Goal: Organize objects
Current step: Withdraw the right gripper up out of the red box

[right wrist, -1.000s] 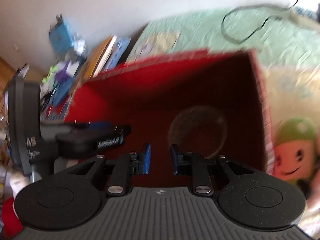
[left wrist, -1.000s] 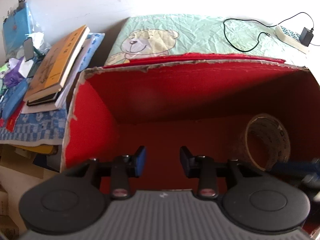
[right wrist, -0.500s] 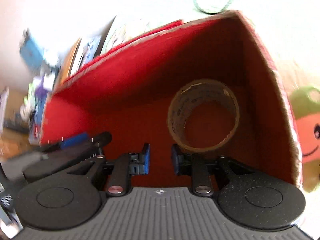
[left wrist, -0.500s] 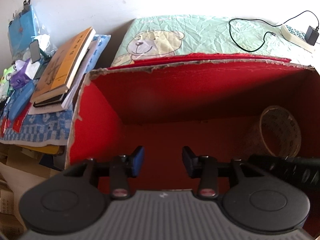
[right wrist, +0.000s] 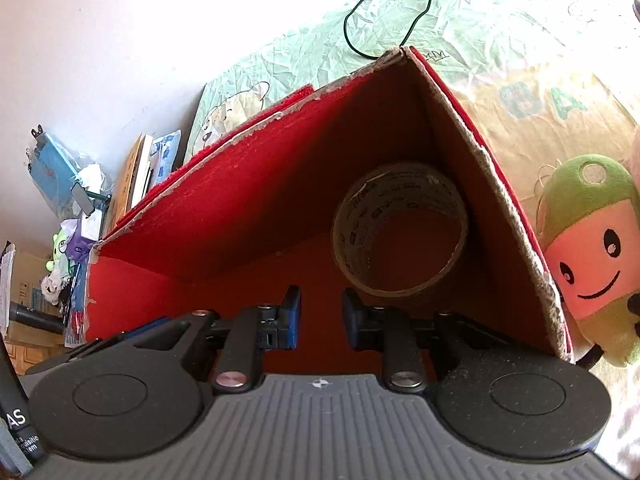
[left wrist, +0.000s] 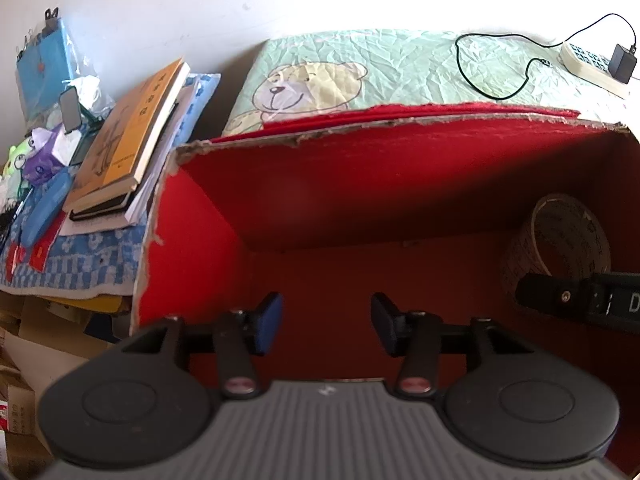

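Our left tool had just been spreading, empty; the right tool (narrowly parted, empty) needed squaring to the tape roll's near rim inside the red box.

Green bedsheet w/ a bear print lies behind, creased; a black cable loops over it to a white power strip w/ a black adapter plugged in. Far left, on a blue-white checked cloth: stack of books, orange-cover one on top, plus a blue pouch, tissue pack & misc clutter. Green-and-pink plush toy w/ a smiley face sits at right in the right wrist view.
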`<state>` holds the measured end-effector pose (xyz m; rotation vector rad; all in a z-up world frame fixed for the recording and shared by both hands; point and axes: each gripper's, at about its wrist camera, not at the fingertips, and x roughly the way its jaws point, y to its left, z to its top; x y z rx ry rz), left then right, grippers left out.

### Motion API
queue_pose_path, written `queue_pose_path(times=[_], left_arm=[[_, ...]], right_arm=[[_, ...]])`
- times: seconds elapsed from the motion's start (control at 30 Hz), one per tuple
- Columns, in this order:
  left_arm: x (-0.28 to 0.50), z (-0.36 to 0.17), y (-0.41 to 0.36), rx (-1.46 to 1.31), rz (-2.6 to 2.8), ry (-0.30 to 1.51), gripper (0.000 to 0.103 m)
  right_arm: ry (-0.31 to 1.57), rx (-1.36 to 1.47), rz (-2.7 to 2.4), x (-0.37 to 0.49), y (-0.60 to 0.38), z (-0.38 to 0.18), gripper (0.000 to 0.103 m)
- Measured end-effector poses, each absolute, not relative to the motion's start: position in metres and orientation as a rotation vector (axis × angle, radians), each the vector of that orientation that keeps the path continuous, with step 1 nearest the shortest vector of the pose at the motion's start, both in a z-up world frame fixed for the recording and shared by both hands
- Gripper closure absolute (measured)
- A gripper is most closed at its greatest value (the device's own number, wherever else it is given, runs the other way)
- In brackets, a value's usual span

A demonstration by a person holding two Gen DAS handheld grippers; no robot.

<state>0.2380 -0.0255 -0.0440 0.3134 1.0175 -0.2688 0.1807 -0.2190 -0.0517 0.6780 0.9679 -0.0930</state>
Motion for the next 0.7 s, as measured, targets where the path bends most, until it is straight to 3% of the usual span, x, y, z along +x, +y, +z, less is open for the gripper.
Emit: queue_pose_path(times=[0.53, 0.7], left_arm=[[0.225, -0.032, -0.026, 0.33, -0.226, 0.975, 0.05], [0.202, -0.012, -0.026, 0.33, -0.233, 0.93, 0.042]], right_arm=[[0.906, 0.558, -0.021, 0.164, -0.222, -0.043, 0.078], [0.832, 0.513, -0.002, 0.143, -0.225, -0.023, 0.078]])
